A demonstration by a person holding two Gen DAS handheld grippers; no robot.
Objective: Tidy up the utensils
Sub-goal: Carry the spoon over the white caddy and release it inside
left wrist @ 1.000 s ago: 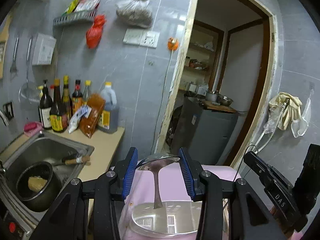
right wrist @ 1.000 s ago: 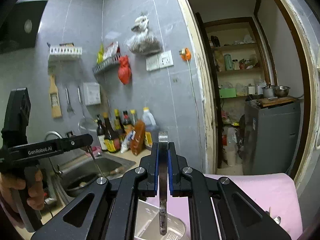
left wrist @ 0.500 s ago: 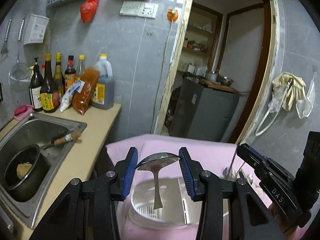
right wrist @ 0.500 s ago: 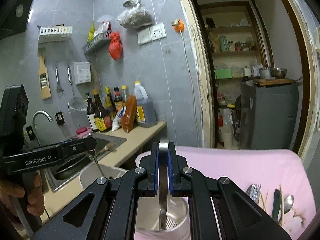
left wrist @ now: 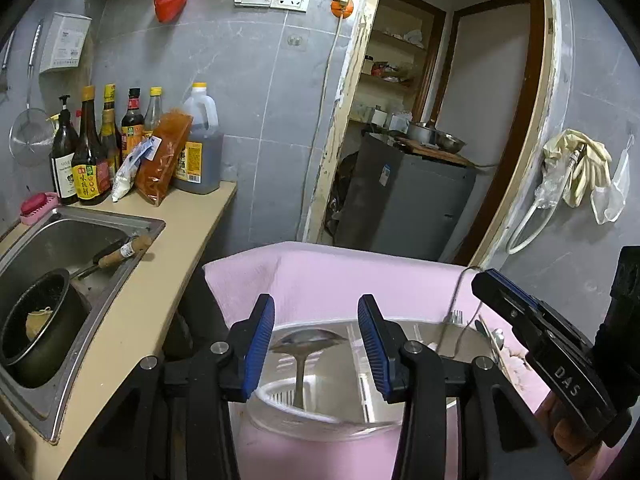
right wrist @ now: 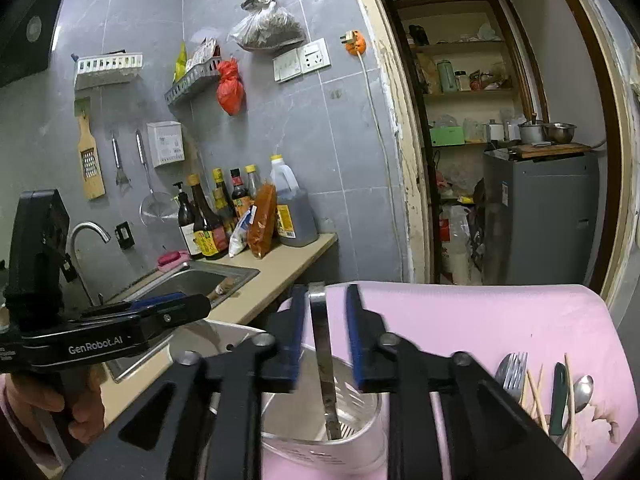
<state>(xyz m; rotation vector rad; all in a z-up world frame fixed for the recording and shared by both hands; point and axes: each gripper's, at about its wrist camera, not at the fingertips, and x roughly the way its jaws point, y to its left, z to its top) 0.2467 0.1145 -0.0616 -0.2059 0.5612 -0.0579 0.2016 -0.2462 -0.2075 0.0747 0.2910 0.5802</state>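
Both tongs are over the holder (left wrist: 280, 396), a clear tub with a white slotted liner that stands on the pink table (right wrist: 480, 320). The step in hand looks like the drop: two utensils going into the holder at once.

In the left wrist view the left tongs (left wrist: 316, 344) stand wide, the blue pads well apart, and a spoon (left wrist: 306, 340) sits between them bowl up, handle pointing down into the holder. The bowl's edges come close to the pads, but whether they touch is not clear – it reads as a release, with the spoon already inside the rim.

In the right wrist view the right tongs (right wrist: 323, 336) are parted too, with a gap on both sides of a flat steel handle (right wrist: 320, 328) that runs down into the holder and ends near the liner's slots. What kind of utensil it is cannot be told from this end. The picture is a little blurred here.

On the right part of the table, near the edge, lies the rest of the pile: a fork (right wrist: 514, 370), chopsticks (right wrist: 534, 396), a second spoon (right wrist: 582, 390) and a dark-handled piece beside it. They are well apart from the holder.

Next move, as a guess – lift both tongs straight up clear of the standing handles so nothing tips, then swing right to the pile and close on one piece at a time
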